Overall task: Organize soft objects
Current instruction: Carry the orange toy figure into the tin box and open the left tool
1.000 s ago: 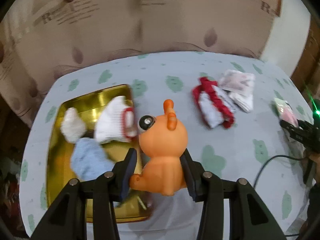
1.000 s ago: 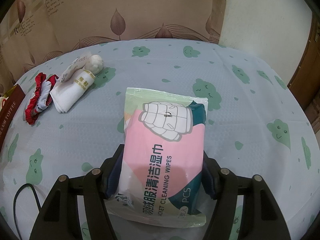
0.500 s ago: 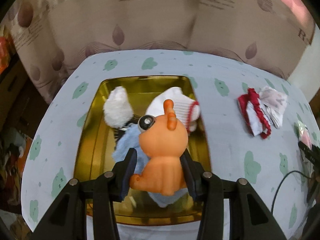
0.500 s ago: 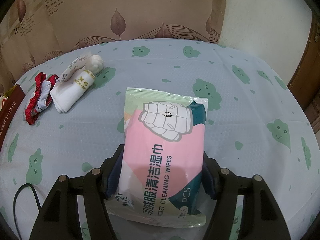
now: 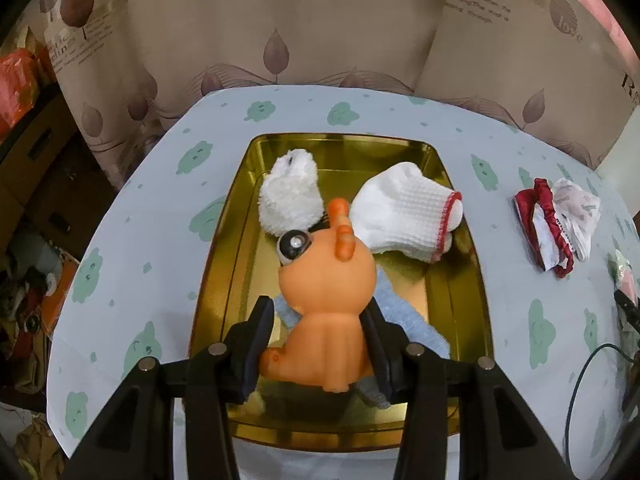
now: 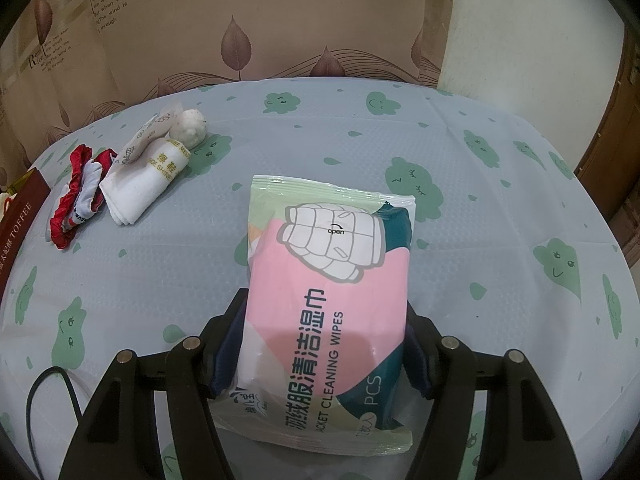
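Note:
In the left wrist view my left gripper (image 5: 318, 312) is shut on an orange rubber toy animal (image 5: 328, 292), held above a gold tray (image 5: 236, 264). In the tray lie a fluffy white sock (image 5: 290, 196), a white sock with red trim (image 5: 404, 216) and a light blue sock (image 5: 416, 332), partly hidden under the toy. In the right wrist view my right gripper (image 6: 326, 308) is shut on a pink and green pack of cleaning wipes (image 6: 332, 280), both pads pressing its sides low over the tablecloth.
A red and white fabric bundle (image 5: 540, 228) and a wrapped white cloth (image 5: 576, 212) lie right of the tray; the right wrist view shows them too, plus a small white ball (image 6: 190, 128). A brown toffee box (image 6: 16, 220) and a black cable (image 6: 44, 384) sit at the left.
My left gripper has carried the orange toy leftwards from beside the tray to above its middle. The right gripper and the wipes pack have not moved.

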A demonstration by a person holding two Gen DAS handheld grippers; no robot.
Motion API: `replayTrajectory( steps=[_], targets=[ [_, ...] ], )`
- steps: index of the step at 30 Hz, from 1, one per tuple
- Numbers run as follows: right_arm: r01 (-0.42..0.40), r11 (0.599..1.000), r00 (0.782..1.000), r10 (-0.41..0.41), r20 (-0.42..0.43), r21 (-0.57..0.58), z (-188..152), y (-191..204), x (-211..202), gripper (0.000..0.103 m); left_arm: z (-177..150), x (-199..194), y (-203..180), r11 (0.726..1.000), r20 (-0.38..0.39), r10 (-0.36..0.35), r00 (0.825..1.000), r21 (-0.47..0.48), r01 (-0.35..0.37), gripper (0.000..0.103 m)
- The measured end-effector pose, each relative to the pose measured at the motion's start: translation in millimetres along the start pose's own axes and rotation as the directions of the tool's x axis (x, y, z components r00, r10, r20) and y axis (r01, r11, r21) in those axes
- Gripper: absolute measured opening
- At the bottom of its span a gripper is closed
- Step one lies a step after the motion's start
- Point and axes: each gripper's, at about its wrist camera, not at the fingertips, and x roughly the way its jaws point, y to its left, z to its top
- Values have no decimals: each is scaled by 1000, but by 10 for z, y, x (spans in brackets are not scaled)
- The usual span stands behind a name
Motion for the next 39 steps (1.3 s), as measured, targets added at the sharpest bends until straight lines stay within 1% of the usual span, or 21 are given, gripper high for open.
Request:
replayTrajectory(
  steps=[9,12,18,23,24,25,29,31,35,39],
  targets=[
    [2,1000,1000,-2,-1,-1,0,5,3,65,-87,-3,155,1000,1,-9,1000,-21,9,45],
    [1,1000,1000,-1,-1,-1,-1,3,2,65,-127,26,186,1000,-4,2,1000,-17,-2,45],
    [1,1000,1000,-1,-1,-1,1,3,0,65,-168,79,237,999,-9,-20,1000,-30,19,48],
    [0,1000,1000,0,-2,0,2,2,-1,65,-157,40,299,997,-10,-46,999,-56,46,49],
    [1,1000,1000,-1,-2,-1,2,7,-1,65,-162,21,307,997,-5,-51,999,-58,51,49],
    [2,1000,1000,-2,-2,-2,2,10,0,65,-170,-11,311,997,3,-53,999,-54,53,52],
    [1,1000,1000,-1,-2,-1,4,7,0,65,-212,-214,292,998,96,-58,994,-16,60,67],
    [1,1000,1000,-1,-2,0,2,9,0,65,-214,-295,277,998,129,-70,989,0,70,67],
    [1,1000,1000,-1,-2,0,4,8,-1,64,-234,-357,290,993,137,-119,983,-3,120,67],
    [6,1000,1000,-6,0,-7,4,13,-4,62,-339,-436,318,993,177,-114,978,6,115,67]
  ],
)
